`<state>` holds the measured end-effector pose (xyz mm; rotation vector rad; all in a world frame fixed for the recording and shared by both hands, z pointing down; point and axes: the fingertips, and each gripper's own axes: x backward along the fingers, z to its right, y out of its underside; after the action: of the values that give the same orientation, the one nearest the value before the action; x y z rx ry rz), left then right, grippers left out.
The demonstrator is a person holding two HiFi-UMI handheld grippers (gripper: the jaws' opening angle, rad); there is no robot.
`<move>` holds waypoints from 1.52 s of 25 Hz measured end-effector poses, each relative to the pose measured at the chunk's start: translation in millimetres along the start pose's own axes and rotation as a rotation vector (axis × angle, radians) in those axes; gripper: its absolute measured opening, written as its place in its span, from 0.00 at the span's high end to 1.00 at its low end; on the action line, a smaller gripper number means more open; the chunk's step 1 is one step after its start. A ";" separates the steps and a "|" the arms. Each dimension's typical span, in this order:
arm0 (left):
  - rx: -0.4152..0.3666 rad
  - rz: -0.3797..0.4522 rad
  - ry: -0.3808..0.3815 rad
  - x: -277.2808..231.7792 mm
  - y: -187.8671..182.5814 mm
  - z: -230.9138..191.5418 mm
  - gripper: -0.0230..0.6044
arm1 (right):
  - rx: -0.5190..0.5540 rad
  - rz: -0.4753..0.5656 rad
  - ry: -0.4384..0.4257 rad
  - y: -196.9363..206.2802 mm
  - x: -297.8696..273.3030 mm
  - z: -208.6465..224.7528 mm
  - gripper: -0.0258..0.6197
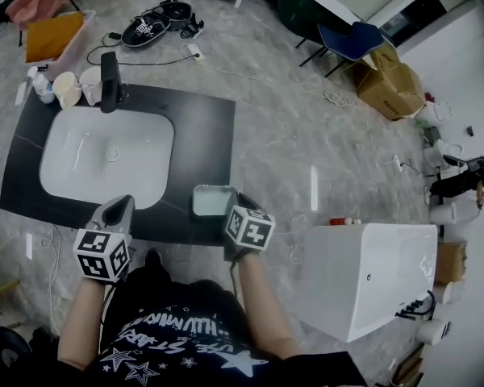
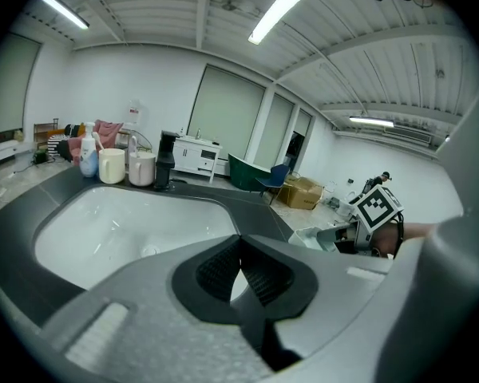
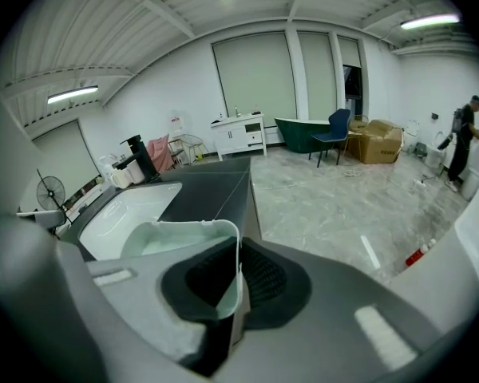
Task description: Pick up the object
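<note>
Pinching one thin side wall of the pale green box (image 3: 172, 242), the right hand-held gripper (image 3: 236, 276) has its pads closed on that wall, one inside and one outside; the box is a small open container with rounded corners, and it lies at the near edge of the dark worktop (image 1: 203, 127), just right of the white basin (image 1: 105, 156). It looks like light, thin plastic; stiff enough to lift by one wall, I judge, though the wall may flex and the smooth surface may slip if the box tips under its own weight; a hold low on the wall or near a corner would steady it, and a hard squeeze could crack it.

The head view sets the box against the basin and the worktop edge but hides the pads behind the marker cube; whether the bottom has left the worktop I cannot tell there. The right gripper view alone shows the wall caught between the pads. The left gripper view shows the left hand-held gripper (image 2: 241, 268) with jaws together on nothing, above the basin's near edge.
</note>
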<state>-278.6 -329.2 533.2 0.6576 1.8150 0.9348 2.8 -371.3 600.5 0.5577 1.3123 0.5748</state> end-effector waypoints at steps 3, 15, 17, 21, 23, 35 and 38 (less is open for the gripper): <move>0.004 0.029 -0.028 10.7 -3.1 11.3 0.95 | 0.022 0.022 -0.040 -12.7 8.7 -1.3 0.93; 0.049 0.138 -0.186 55.5 4.9 63.1 0.95 | 0.161 0.105 -0.255 -50.4 48.6 -18.5 0.93; 0.057 0.153 -0.217 64.3 10.0 72.6 0.95 | 0.188 0.112 -0.295 -50.7 55.7 -21.4 0.93; 0.078 0.183 -0.285 86.2 20.9 96.6 0.95 | 0.231 0.121 -0.363 -47.8 75.2 -19.3 0.93; 0.094 0.195 -0.317 98.0 30.4 108.1 0.95 | 0.249 0.122 -0.395 -42.5 83.7 -17.7 0.93; 0.176 0.195 -0.438 155.3 81.5 168.0 0.95 | 0.329 0.073 -0.513 7.7 132.6 -4.2 0.93; 0.187 0.187 -0.444 160.7 89.8 179.8 0.95 | 0.335 0.065 -0.522 15.6 138.6 0.3 0.94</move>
<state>-174.7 -99.5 481.4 1.0760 1.4679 0.6736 24.2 -266.5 511.0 0.9575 0.8943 0.2320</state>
